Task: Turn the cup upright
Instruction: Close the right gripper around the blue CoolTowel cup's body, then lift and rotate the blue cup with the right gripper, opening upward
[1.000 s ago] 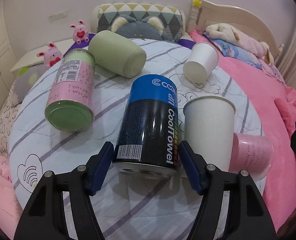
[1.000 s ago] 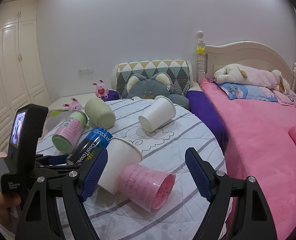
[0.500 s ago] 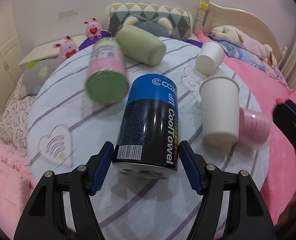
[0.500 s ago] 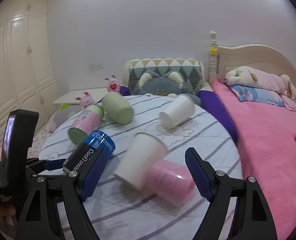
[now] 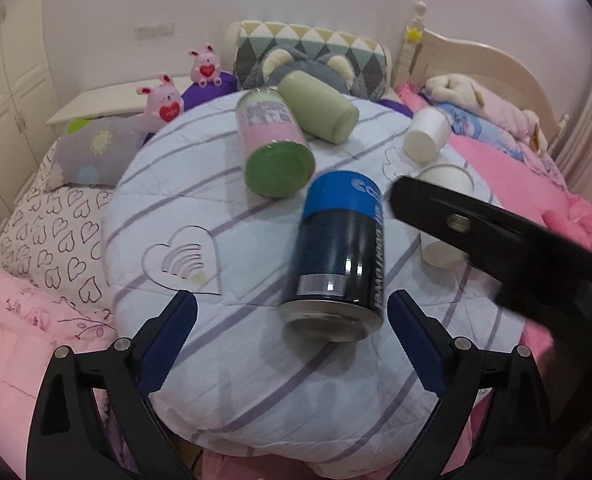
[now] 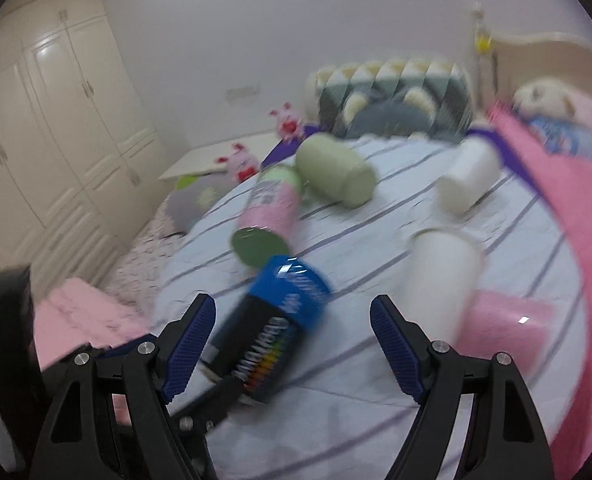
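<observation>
The blue and black CoolTowel can (image 5: 338, 256) lies on its side on the round striped cushion (image 5: 200, 200), blurred with motion. My left gripper (image 5: 292, 340) is open, with its pads clear of the can on both sides. The can also shows in the right wrist view (image 6: 272, 320), close in front of my open, empty right gripper (image 6: 294, 344). The right gripper's finger (image 5: 476, 224) crosses the left wrist view above the can's right side. A white paper cup (image 6: 440, 276) stands mouth down beside the can.
A pink and green can (image 5: 274, 148), a green cup (image 5: 320, 112), a second white cup (image 5: 426, 138) and a pink cup (image 6: 508, 328) lie on their sides on the cushion. Plush toys, pillows and a pink bed surround it.
My left gripper has opened and let go of the blue can, which now lies loose on the cushion. The right gripper has swung left toward the can.
</observation>
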